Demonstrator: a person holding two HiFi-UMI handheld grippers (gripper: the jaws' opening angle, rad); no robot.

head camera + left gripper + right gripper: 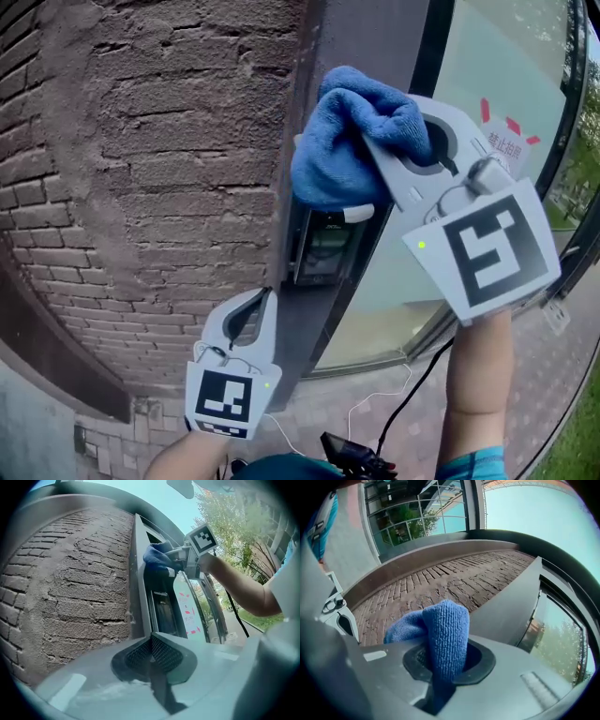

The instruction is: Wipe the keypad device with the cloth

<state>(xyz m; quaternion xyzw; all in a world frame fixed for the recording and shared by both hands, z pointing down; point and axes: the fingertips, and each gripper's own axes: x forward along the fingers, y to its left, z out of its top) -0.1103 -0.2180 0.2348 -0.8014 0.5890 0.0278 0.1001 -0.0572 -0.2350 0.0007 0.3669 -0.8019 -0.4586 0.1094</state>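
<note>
Inventory as I read it from my feeds, largest item first.

1. Brick wall (141, 141): rough, reddish-brown, and it fills the left half of my head view.
2. Glass panel (511, 56): to the right of the wall, with a white sign with red marks (506, 139) on it.
3. Grey metal frame (305, 328): an upright strip between the brick and the glass. It carries the device.
4. Right gripper (389, 155): raised high in front of the frame. I see its jaws pinching a fold of the cloth; in the right gripper view the blue fabric stands up out of the closed gap, with a second lobe spilling to the left.
5. Left gripper (268, 296): held lower, with its tip just beside the frame's edge and below the device. In the left gripper view the jaws are pressed together with nothing between them. I cannot tell whether the tip touches the frame.
6. Cloth (347, 141): blue microfibre, bunched into a thick wad. It sits against the top of the device and hides that part from my head camera.
7. Keypad device (323, 248): a dark upright panel set in the frame. Only its lower part shows beneath the cloth, and the keys are too dim for me to make out.
8. Black cable (417, 380): runs down beside the right forearm.
</note>
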